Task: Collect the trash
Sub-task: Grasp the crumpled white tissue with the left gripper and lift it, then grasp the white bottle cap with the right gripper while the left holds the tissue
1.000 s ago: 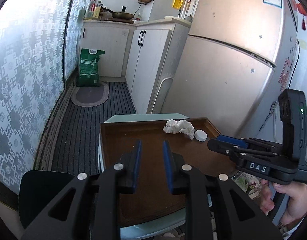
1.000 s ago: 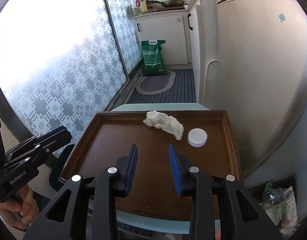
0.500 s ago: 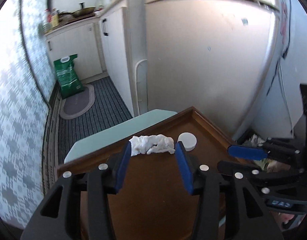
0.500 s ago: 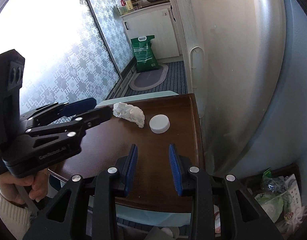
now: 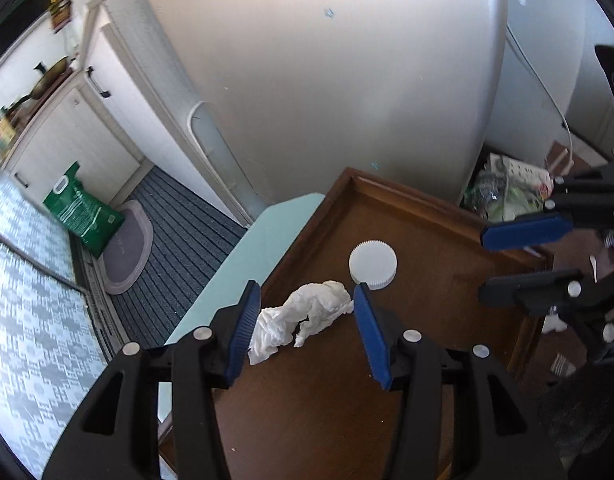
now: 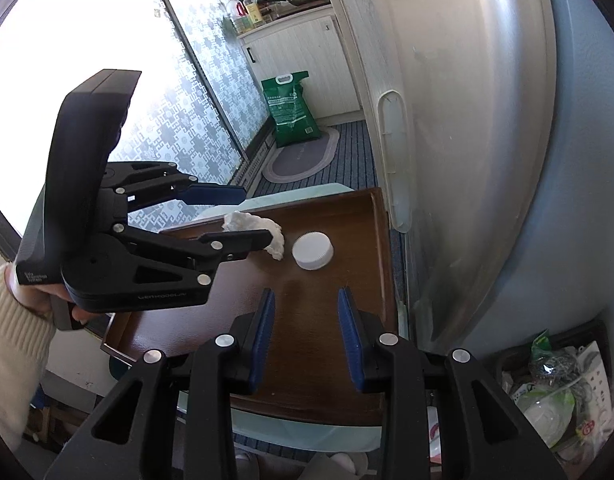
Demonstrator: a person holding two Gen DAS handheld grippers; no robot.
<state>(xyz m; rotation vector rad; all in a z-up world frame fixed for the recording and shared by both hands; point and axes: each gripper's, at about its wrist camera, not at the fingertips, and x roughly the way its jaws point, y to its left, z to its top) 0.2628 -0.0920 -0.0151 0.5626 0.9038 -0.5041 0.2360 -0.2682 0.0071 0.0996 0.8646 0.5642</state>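
A crumpled white tissue (image 5: 307, 316) lies on a brown wooden tray (image 5: 427, 320), near its far left edge. A white ribbed bottle cap (image 5: 373, 264) lies just beside it. My left gripper (image 5: 307, 320) is open, its blue pads on either side of the tissue, just above it. In the right wrist view the left gripper (image 6: 243, 216) partly hides the tissue (image 6: 267, 232); the cap (image 6: 313, 250) is in full view. My right gripper (image 6: 307, 328) is open and empty over the tray's near part (image 6: 307, 360).
The tray rests on a pale green table (image 5: 259, 248) close against a fridge (image 5: 327, 80). A bin of trash (image 6: 555, 392) stands on the floor to the right of the table. A green bag (image 6: 291, 108) and a mat (image 6: 303, 154) lie further along the floor.
My left gripper has moved forward and down and opened wider, so that its pads now flank the tissue. My right gripper has shifted right, toward the fridge side of the tray.
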